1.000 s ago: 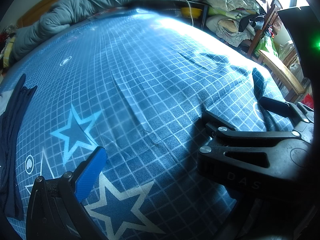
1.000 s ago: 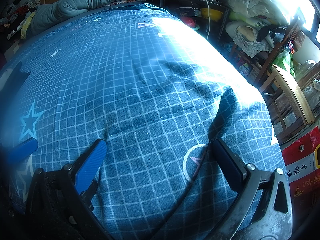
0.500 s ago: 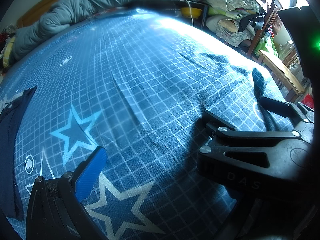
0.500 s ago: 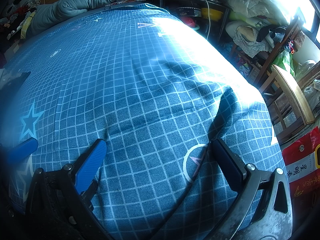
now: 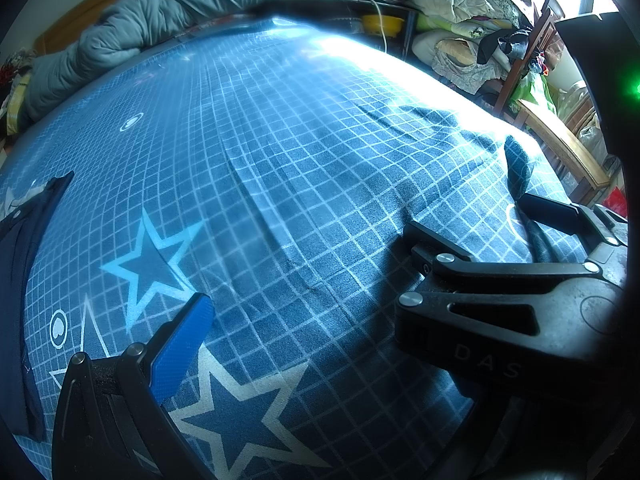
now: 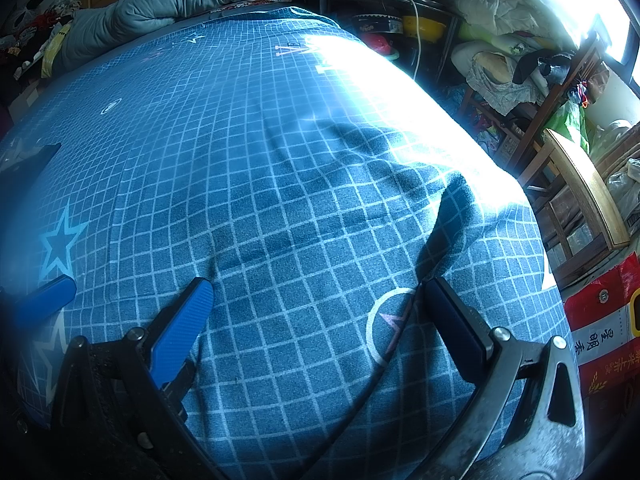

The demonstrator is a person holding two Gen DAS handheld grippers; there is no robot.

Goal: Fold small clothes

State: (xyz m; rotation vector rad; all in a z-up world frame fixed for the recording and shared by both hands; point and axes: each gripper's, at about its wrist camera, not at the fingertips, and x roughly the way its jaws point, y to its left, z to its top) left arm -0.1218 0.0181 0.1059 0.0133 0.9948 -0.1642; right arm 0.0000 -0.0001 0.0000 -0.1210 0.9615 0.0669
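Left gripper hovers wide open just over the blue checked bedsheet, nothing between its fingers. Right gripper sits just beside it on the sheet. A dark navy garment lies at the sheet's left edge.

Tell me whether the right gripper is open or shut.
Open. In the right wrist view the right gripper has its blue finger and dark finger standing wide apart over the checked bedsheet, with only sheet showing between them.
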